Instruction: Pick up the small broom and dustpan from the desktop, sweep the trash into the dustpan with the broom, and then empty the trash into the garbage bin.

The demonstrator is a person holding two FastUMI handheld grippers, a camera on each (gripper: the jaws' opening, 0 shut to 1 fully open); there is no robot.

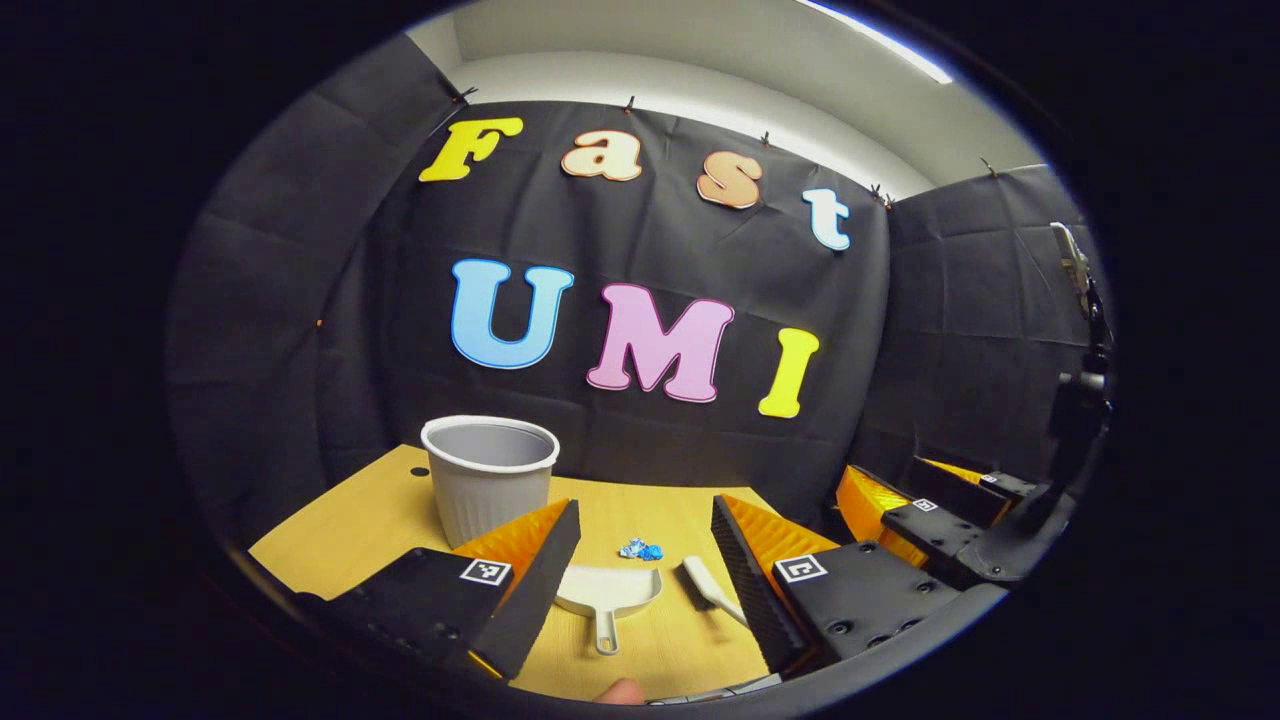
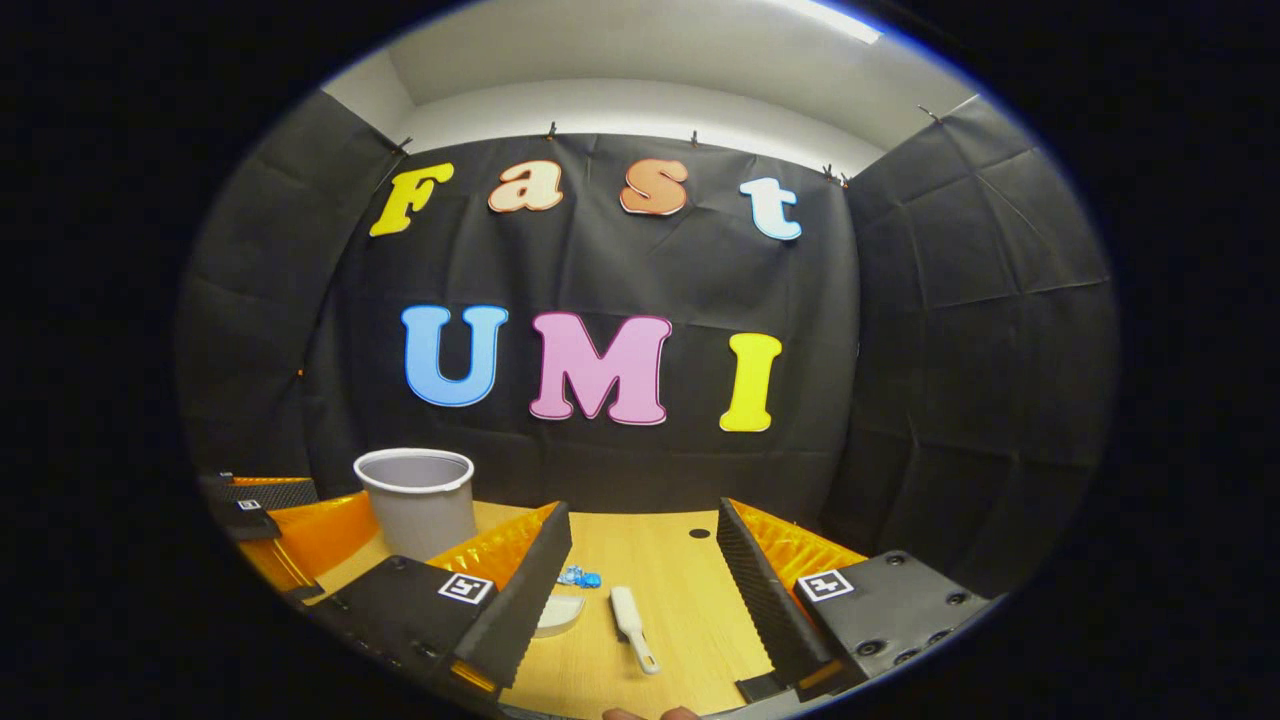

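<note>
In my right gripper view, my left finger (image 2: 520, 590) covers most of the dustpan (image 2: 560, 612). In my left gripper view, my right finger (image 1: 752, 580) hides the broom's (image 1: 708, 588) handle end. The blue trash (image 1: 640, 549) is too small to identify.

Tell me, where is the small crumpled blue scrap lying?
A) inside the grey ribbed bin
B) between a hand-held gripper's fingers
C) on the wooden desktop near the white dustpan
C: the small crumpled blue scrap lies on the bare wooden desktop, just beyond the white plastic dustpan.
</note>
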